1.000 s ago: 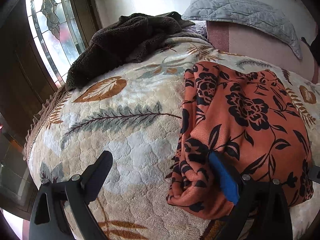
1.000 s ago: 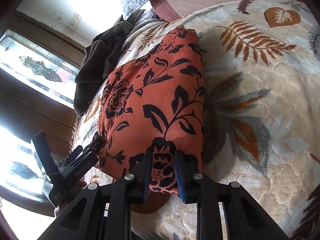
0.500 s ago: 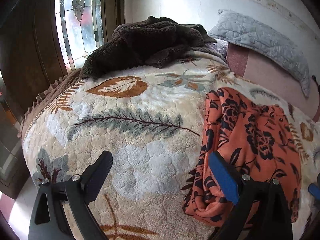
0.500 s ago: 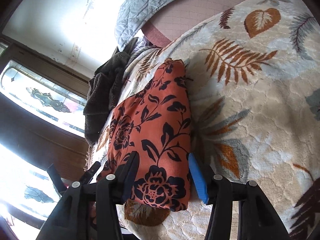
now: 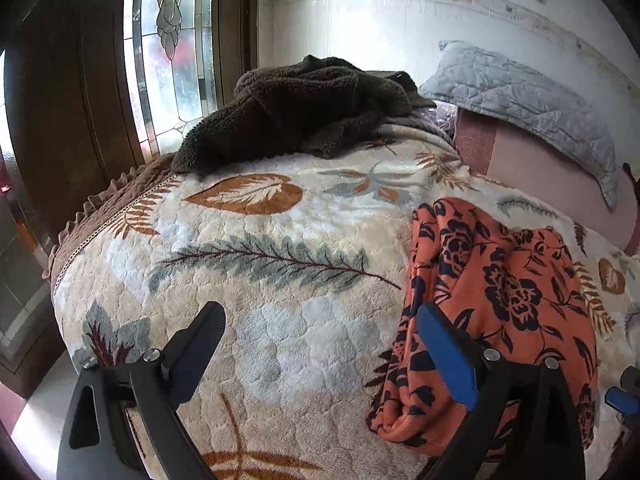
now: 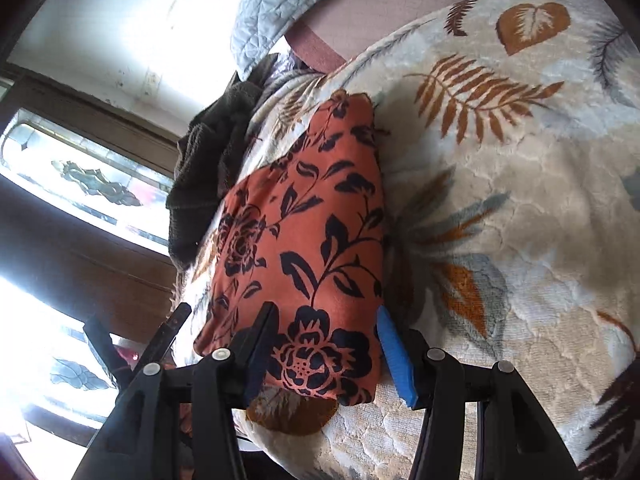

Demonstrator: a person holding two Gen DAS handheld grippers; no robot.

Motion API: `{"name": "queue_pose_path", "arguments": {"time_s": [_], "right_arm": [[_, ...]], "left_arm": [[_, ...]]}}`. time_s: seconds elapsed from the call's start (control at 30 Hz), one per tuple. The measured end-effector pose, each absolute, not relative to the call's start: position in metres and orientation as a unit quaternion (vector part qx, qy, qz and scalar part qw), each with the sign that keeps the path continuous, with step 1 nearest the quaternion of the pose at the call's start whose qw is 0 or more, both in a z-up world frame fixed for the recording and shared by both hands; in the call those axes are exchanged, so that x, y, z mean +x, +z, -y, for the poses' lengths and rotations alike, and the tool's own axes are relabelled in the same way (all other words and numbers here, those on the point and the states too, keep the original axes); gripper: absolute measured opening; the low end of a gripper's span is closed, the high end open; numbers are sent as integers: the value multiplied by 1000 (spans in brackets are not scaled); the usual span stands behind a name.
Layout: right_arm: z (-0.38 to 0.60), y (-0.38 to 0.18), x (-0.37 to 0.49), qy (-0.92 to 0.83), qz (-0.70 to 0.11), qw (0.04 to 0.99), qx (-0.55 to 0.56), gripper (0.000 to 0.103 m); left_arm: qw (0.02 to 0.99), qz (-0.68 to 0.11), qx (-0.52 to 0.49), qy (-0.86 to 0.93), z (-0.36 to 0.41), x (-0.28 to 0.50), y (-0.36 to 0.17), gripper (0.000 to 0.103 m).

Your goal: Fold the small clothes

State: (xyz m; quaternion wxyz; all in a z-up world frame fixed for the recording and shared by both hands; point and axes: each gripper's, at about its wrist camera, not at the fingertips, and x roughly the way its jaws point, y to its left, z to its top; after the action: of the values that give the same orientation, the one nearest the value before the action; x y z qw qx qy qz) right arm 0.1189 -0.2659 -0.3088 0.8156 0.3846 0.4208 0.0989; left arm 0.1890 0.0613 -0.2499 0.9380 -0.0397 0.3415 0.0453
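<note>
Looking ahead, we hold both grippers wide apart and empty: left gripper (image 5: 320, 344), right gripper (image 6: 326, 344). Orange floral garment (image 6: 308, 240) lies folded on blanket (image 5: 280, 312); a careless touch could undo its loose layers.

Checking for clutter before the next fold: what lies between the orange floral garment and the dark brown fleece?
Only bare leaf-print blanket separates the orange floral garment from the dark brown fleece; the left wrist view shows it best.
</note>
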Motion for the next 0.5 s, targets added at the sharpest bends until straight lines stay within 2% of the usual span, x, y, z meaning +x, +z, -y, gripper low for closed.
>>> {"name": "queue_pose_path", "arguments": {"time_s": [0.17, 0.37, 0.5], "right_arm": [[282, -310, 121, 88, -404, 814, 408, 55], [286, -336, 162, 89, -439, 779, 439, 61], [291, -355, 191, 99, -443, 749, 482, 61]], "left_arm": [[934, -355, -43, 6, -46, 196, -252, 97], [865, -473, -135, -103, -39, 242, -282, 97], [832, -507, -169, -152, -31, 259, -293, 97]]}}
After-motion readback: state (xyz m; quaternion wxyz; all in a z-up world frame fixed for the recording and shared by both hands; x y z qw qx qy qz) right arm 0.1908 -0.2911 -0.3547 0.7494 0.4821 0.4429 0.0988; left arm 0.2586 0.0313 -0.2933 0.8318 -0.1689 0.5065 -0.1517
